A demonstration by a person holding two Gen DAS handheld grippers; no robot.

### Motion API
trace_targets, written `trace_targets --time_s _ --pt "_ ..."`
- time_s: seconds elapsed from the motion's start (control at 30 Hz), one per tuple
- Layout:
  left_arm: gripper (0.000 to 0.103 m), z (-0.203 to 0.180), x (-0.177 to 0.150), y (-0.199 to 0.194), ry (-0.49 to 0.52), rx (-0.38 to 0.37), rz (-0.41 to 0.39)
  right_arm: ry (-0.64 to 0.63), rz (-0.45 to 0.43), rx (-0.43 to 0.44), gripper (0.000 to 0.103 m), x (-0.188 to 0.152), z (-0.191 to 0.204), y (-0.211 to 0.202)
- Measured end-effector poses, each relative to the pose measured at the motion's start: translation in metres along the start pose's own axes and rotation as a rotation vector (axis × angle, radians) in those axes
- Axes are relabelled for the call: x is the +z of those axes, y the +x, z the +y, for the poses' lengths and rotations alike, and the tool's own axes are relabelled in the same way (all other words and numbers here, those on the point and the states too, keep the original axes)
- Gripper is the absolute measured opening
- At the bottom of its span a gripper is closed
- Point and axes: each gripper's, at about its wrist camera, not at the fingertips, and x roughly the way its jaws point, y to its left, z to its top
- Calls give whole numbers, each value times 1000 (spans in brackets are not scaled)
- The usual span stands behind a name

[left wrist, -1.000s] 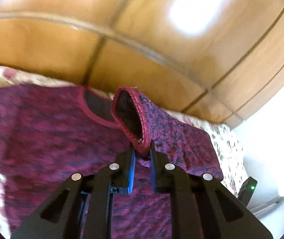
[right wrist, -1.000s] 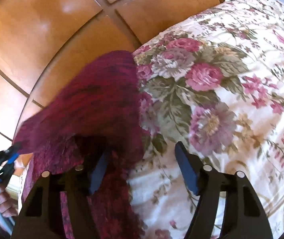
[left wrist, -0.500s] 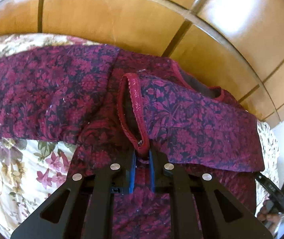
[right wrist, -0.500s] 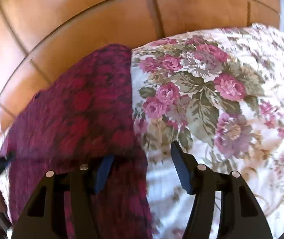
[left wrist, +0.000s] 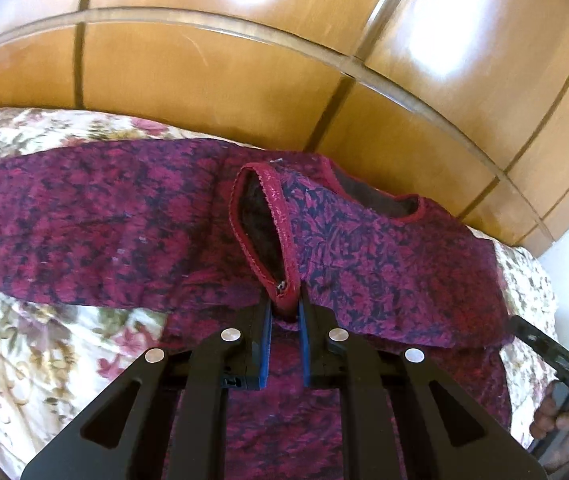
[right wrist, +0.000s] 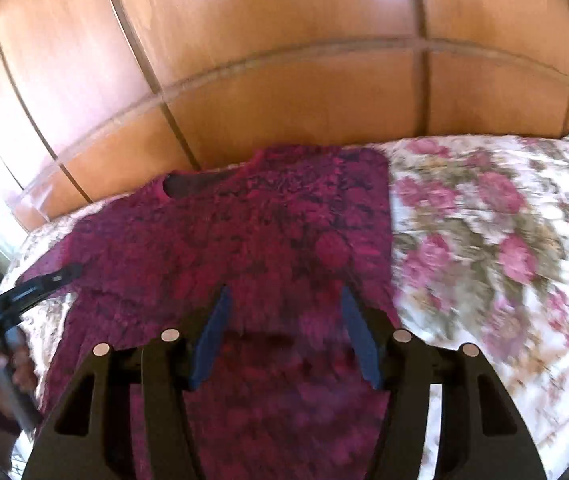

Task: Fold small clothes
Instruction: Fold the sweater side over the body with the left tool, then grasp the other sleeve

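The sleeve cuff [left wrist: 268, 236], pinched in the left gripper [left wrist: 284, 312], is being carried across the maroon top [left wrist: 384, 264] and is now being laid over its body, with the neckline [left wrist: 380, 200] showing past it instead of beside it. The right gripper [right wrist: 284, 336] is being swung off the floral bedspread [right wrist: 484, 248] to sit above the top, jaws closing a bit, seemingly with nothing gripped, though it's blurry.

Maroon floral top [left wrist: 384, 248]; sleeve folded inward
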Motion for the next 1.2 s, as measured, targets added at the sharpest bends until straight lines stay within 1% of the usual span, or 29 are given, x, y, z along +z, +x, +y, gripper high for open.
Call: trace_targets --time_s 0.03,0.1,0.17,0.27,0.3,0.37,0.43,0.47,0.5,0.53,0.6,0.63,0.67,0.7,0.73,0.77,0.8,0.87,0.93,0.97,1.03,1.1,1.17,1.2 --pt "11 4 0 3 -10 10 10 -6 29 -37 55 1 4 19" --pt "11 14 -3 14 -31 30 50 2 58 -60 56 -3 3 39" --pt "11 21 -9 25 -38 44 78 -12 25 -88 58 -9 6 47" --pt "11 21 -16 30 -39 55 71 -38 -20 -117 60 -16 11 49" --pt "11 22 -16 28 -53 52 72 -55 -33 -131 60 -19 15 50" --pt "16 26 -15 23 -94 36 69 -80 -45 -166 61 -23 20 53" --pt "25 35 -15 11 -137 10 59 -91 -50 -185 62 -24 24 53" --pt "28 41 -16 4 -157 6 50 -91 -53 -187 62 -25 24 54" --pt "37 49 -19 -5 -187 12 38 -90 -55 -188 62 -25 25 53" --pt "40 59 -21 -14 -219 18 23 -89 -56 -192 64 -25 26 53" --pt "40 81 -26 -29 -280 15 9 -94 -57 -205 65 -24 25 52" --pt "40 94 -29 -36 -311 15 7 -101 -59 -216 68 -24 27 52" --pt "43 106 -32 -42 -339 20 4 -107 -61 -226 70 -25 29 49" --pt "53 123 -36 -51 -375 19 -3 -112 -64 -234 77 -26 32 46" --pt "57 138 -39 -60 -407 21 -10 -116 -74 -244 84 -27 36 39" --pt "57 149 -41 -66 -429 32 -13 -116 -84 -247 87 -30 41 33" --pt "57 167 -45 -75 -459 59 -19 -118 -96 -242 89 -33 44 27" --pt "57 194 -50 -90 -506 90 -39 -138 -110 -219 92 -41 54 15" --pt "57 223 -56 -104 -571 104 -53 -163 -110 -190 94 -52 68 7" --pt "57 236 -59 -111 -602 110 -72 -177 -100 -169 94 -59 75 6" --pt "57 263 -65 -129 -675 157 -136 -219 -81 -145 96 -72 89 6" --pt "57 283 -66 -139 -718 186 -164 -268 -61 -149 96 -83 103 12" --pt "57 301 -66 -144 -752 197 -176 -304 -26 -159 98 -96 111 21" --pt "57 315 -67 -147 -798 197 -187 -313 -10 -173 100 -100 114 27"
